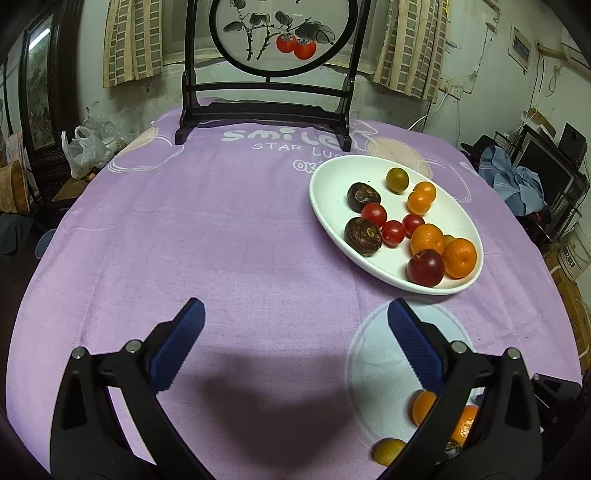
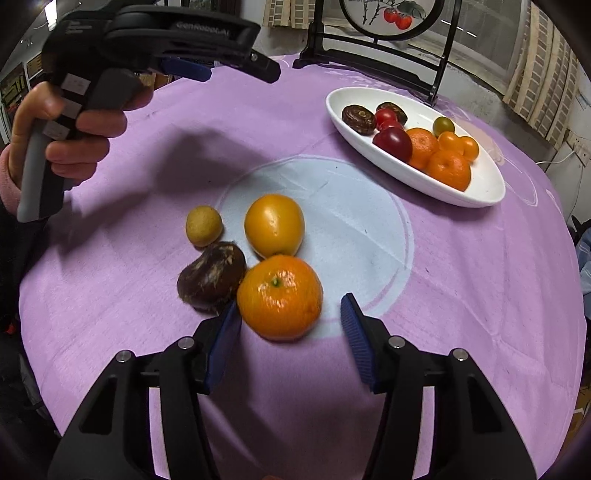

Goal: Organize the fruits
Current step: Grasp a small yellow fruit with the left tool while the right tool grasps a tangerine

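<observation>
A white oval plate [image 1: 325, 192] [image 2: 487, 184] holds several fruits: mandarins, cherry tomatoes, dark water chestnuts, a plum. Loose on the purple cloth lie a mandarin [image 2: 279, 297], a yellow-orange fruit [image 2: 274, 225], a small yellow fruit [image 2: 204, 226] and a dark water chestnut [image 2: 211, 277]. My right gripper [image 2: 291, 314] is open, its fingers on either side of the mandarin, the left pad close to it. My left gripper [image 1: 295, 314] is open and empty above the cloth, left of the plate. The loose fruits [image 1: 423, 406] show partly behind its right finger.
A dark wooden stand with a round painted screen [image 1: 280, 33] stands at the table's far edge, behind the plate. A plastic bag [image 1: 83, 151] and clutter sit off the table's left. The hand holding the left gripper [image 2: 74, 122] is at upper left in the right wrist view.
</observation>
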{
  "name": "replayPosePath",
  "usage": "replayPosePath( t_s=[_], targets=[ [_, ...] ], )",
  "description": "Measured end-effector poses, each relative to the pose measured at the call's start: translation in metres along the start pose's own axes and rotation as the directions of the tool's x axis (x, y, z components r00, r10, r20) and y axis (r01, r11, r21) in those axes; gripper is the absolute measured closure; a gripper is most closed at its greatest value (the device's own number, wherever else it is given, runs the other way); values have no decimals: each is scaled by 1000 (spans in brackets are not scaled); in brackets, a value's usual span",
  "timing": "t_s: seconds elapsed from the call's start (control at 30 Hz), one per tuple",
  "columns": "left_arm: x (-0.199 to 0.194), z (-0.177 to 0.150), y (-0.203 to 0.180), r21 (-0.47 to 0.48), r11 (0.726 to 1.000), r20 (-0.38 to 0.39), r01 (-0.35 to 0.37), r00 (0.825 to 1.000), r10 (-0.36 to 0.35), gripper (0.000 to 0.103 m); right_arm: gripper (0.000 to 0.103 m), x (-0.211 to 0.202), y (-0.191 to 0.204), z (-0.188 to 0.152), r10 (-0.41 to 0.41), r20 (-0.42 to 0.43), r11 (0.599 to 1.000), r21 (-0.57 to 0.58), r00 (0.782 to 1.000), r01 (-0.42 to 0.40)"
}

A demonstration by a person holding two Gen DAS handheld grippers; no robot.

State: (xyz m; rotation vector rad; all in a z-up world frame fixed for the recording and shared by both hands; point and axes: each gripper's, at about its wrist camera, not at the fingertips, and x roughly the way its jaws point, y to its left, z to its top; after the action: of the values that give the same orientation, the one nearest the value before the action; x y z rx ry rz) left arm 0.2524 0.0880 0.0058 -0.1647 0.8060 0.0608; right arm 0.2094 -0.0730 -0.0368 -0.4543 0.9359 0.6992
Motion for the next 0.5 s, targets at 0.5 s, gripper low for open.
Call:
replayPosePath(
  t_s=[0.5],
  targets=[
    [-11, -33, -23, 286, 925, -94, 251, 968, -233, 6, 59, -43, -35, -32, 14, 171, 928, 363, 985, -76]
  ],
)
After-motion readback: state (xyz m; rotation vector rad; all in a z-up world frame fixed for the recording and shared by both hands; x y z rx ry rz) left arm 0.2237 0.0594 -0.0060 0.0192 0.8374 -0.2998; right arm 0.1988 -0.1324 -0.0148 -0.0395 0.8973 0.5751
